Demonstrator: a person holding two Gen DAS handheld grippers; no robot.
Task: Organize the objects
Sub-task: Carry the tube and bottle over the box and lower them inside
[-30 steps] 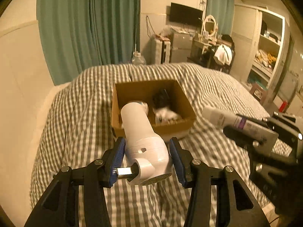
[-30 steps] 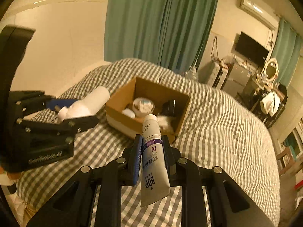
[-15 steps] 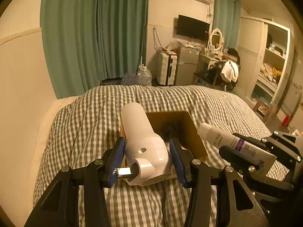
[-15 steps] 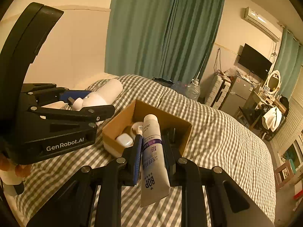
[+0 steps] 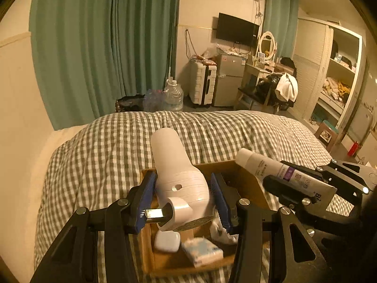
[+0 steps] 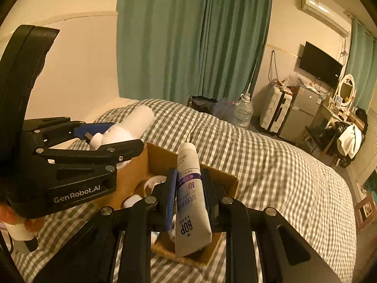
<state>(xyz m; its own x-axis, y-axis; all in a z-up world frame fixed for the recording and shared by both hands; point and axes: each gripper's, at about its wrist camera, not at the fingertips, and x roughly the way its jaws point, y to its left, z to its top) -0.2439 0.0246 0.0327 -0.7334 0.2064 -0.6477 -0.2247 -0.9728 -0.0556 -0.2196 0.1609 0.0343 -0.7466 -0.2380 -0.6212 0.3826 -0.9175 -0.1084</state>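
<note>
A white hair dryer [image 5: 179, 179] is clamped between the blue pads of the left gripper [image 5: 182, 188] in the lower centre of the left wrist view, its barrel pointing up and away over the cardboard box [image 5: 245, 179]. The box is seen directly beneath the gripper, resting on the checked bedspread [image 5: 99, 146]. Inside it, at the bottom centre of the frame, a small white case [image 5: 166, 241] and a pale patterned packet [image 5: 202, 252] are visible.

In the right wrist view, a white tube [image 6: 189, 198] with a purple band and the letters BOP is gripped between the pads of the right gripper [image 6: 189, 184] at centre frame, cap end pointing up and away. The tube is held above the near right part of the box. The left gripper with the dryer is seen at the left of this frame, above the box's left wall. Green curtains [image 6: 188, 40] fill the upper centre.
</note>
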